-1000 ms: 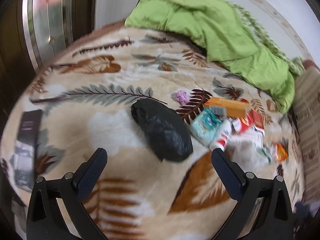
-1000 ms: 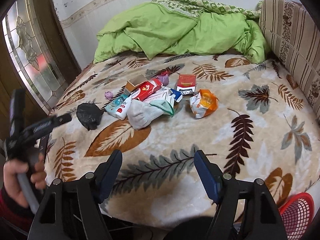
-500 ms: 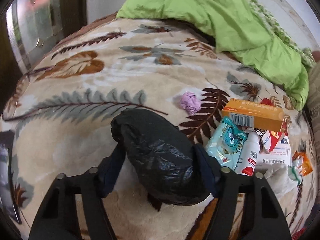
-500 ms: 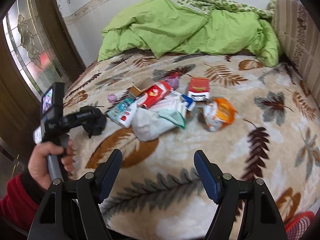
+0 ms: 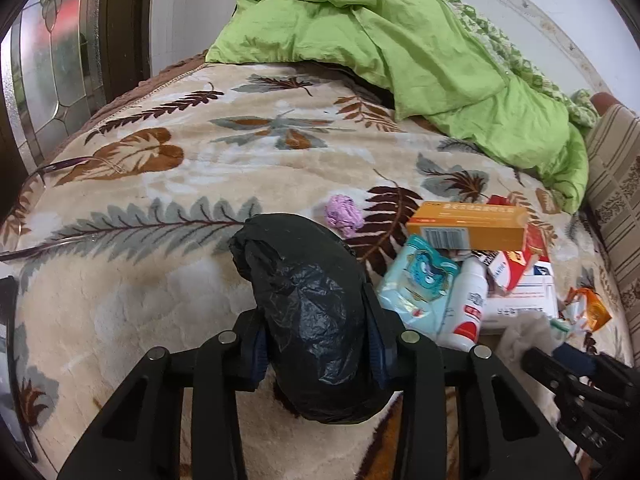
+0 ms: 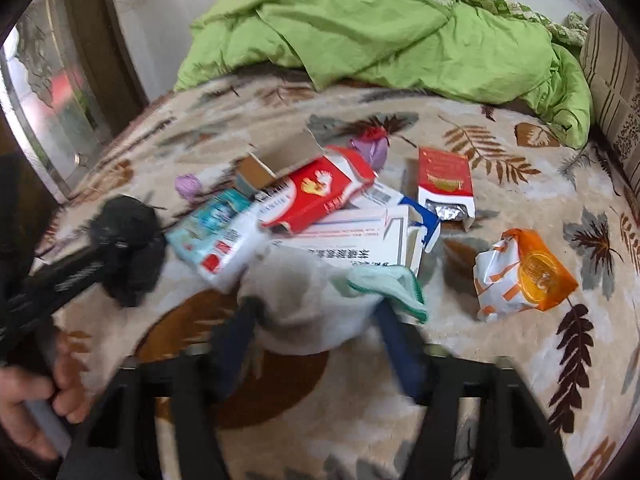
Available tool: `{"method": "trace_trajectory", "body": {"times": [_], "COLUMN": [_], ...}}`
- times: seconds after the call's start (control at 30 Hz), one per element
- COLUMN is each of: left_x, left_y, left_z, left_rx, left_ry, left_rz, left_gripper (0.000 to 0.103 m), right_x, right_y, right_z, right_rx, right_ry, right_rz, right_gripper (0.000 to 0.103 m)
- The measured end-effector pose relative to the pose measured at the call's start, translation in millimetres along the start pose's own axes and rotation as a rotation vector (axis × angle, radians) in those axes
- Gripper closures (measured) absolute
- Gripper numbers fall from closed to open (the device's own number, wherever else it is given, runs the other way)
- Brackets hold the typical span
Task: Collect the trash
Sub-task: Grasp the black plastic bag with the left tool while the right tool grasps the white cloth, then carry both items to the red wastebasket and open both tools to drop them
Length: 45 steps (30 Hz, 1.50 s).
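A crumpled black plastic bag (image 5: pixel 296 264) lies on the leaf-patterned blanket (image 5: pixel 160 184). My left gripper (image 5: pixel 318 344) is closing, and its pads press on both sides of the bag. The right wrist view shows the same bag (image 6: pixel 128 240) at the far left, with a hand (image 6: pixel 24 392) holding the left gripper's handle. My right gripper (image 6: pixel 316 316) is closing on a white crumpled wad (image 6: pixel 304 292) with a green edge; its blurred fingers sit against both flanks of the wad. Beyond lie a red-and-white box (image 6: pixel 320 192), a teal wipes pack (image 5: pixel 420 280) and an orange box (image 5: pixel 472 220).
A pink paper ball (image 5: pixel 344 214), a red carton (image 6: pixel 444 176) and an orange-and-white wrapper (image 6: pixel 524 276) lie around the pile. A green quilt (image 6: pixel 380 32) is heaped at the back of the bed. A striped cushion (image 6: pixel 612 80) stands on the right, a glass-panelled door (image 5: pixel 48 80) on the left.
My left gripper came forward over the black bag and closed on it. My right gripper moved in toward the pile, and its jaws narrowed around the white wad.
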State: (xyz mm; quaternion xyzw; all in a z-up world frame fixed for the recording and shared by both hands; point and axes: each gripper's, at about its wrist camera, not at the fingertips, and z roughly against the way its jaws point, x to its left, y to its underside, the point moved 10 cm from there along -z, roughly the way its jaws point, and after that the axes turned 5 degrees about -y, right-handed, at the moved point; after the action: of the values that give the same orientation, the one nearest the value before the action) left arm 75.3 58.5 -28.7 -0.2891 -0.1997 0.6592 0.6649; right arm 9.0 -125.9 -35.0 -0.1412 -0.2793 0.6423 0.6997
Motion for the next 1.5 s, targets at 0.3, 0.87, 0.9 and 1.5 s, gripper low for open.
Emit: {"method": "trace_trajectory", "body": {"times": [0.3,0.87,0.9,1.5], "left_x": [-18.9,-147.6,-161.3,-408.7], "left_y": [3.8,53.6,59.9,245.0], "left_z": [38.5,145.1,150.6,250.3], "left_rx": [-0.043,-0.058,-0.048,0.236], "left_ry": [0.083,0.361,0.389,0.832], "left_rz": [-0.018,-0.252,-0.276,-0.768], "left_gripper": [0.066,0.066,0.066,0.065], "right_x": [1.5,-58.0,-70.8,-276.6], "right_y": [8.7,47.1,54.9,221.5], "right_z": [23.9,162.6,174.4,342.9], "right_rx": [-0.031,-0.183,-0.191,-0.263], "right_ry": [-0.064,-0.092,-0.078,0.221], "right_rz": [-0.032,-0.189,-0.215,-0.670], "right_gripper": [0.084,0.084,0.084,0.084]}}
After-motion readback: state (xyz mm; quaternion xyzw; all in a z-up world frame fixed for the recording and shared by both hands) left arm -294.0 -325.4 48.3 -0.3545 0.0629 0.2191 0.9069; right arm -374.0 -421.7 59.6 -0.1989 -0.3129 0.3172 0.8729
